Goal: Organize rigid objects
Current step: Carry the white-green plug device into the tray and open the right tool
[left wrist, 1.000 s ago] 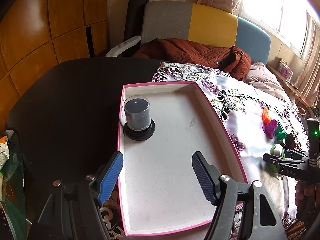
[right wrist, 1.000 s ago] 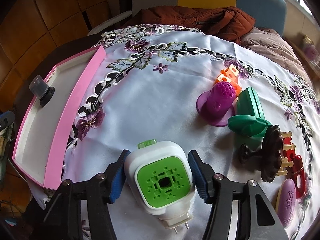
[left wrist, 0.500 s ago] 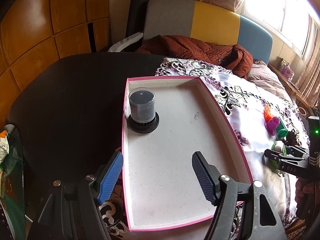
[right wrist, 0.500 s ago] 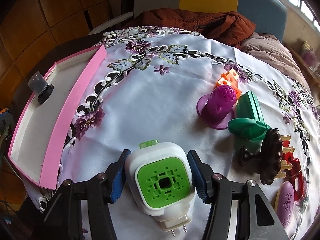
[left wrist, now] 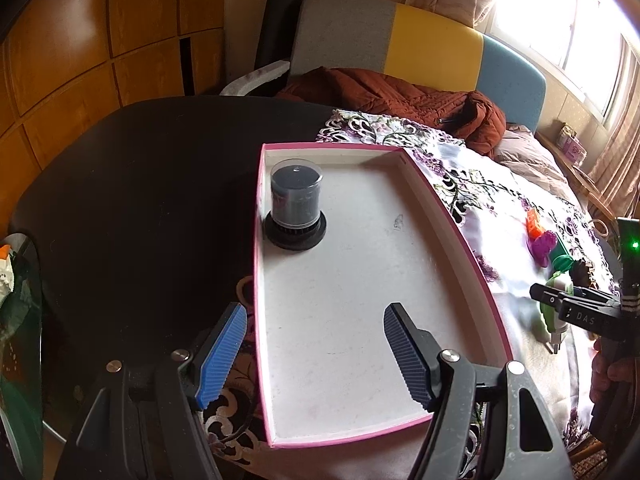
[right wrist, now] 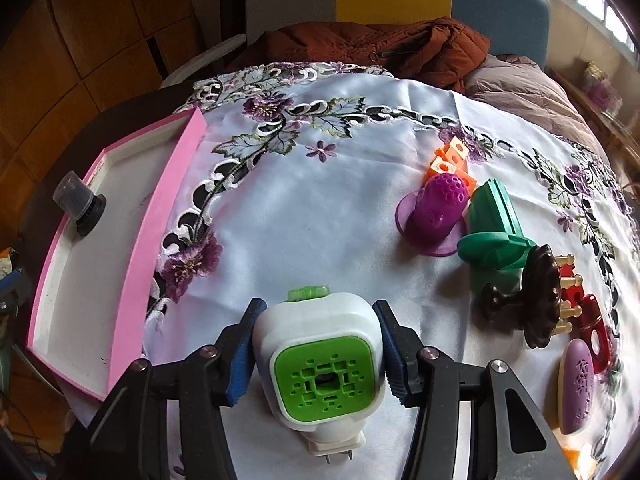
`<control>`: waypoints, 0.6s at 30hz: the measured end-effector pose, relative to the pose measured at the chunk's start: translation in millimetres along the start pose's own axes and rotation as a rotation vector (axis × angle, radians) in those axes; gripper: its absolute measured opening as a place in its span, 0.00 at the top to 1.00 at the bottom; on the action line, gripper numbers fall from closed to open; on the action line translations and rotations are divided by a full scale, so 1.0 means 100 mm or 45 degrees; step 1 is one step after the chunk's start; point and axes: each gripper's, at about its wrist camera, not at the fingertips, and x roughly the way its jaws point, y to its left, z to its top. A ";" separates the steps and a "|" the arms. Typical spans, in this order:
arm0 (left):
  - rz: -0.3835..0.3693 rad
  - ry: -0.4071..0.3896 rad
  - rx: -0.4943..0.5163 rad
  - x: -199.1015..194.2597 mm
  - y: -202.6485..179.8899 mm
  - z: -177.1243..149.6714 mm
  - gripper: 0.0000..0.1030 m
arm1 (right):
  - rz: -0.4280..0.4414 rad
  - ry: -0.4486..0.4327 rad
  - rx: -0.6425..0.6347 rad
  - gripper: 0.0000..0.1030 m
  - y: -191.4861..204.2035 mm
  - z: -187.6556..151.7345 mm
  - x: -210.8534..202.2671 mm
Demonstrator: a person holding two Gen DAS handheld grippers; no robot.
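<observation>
A white plug-in device with a green grille point(right wrist: 326, 364) lies on the embroidered white cloth point(right wrist: 320, 208), its prongs towards me. My right gripper point(right wrist: 319, 303) straddles it, jaws closing, and both blue pads touch its sides. My left gripper point(left wrist: 315, 312) hangs open over the near end of the pink-rimmed white tray point(left wrist: 452, 216), nothing between its fingers. A black canister with a clear cap point(left wrist: 296, 204) stands in the tray's far left corner. The tray point(right wrist: 160, 216) and canister point(right wrist: 78, 204) also show at the left of the right wrist view.
Right of the device lie a purple cone point(right wrist: 438, 212), orange blocks point(right wrist: 450, 160), a green piece point(right wrist: 494, 228), a dark brown knob point(right wrist: 536, 300), a red piece point(right wrist: 580, 308) and a purple oval point(right wrist: 576, 384). A rust jacket point(right wrist: 380, 48) lies on the sofa behind. A dark table point(left wrist: 140, 184) is left of the tray.
The right gripper's jaws have drawn in against the sides of the plug-in device. The left gripper has stayed open over the tray, with only a slight shift of view.
</observation>
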 end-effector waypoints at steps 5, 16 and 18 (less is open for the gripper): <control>0.014 0.001 -0.030 -0.03 0.12 -0.05 0.30 | 0.058 -0.046 -0.013 0.48 0.22 0.13 -0.16; 0.035 0.000 -0.110 -0.07 0.38 -0.09 0.30 | 0.304 -0.103 -0.147 0.49 1.17 0.59 -0.34; 0.033 0.003 -0.118 -0.07 0.40 -0.10 0.30 | 0.354 -0.057 -0.168 0.49 1.36 0.65 -0.26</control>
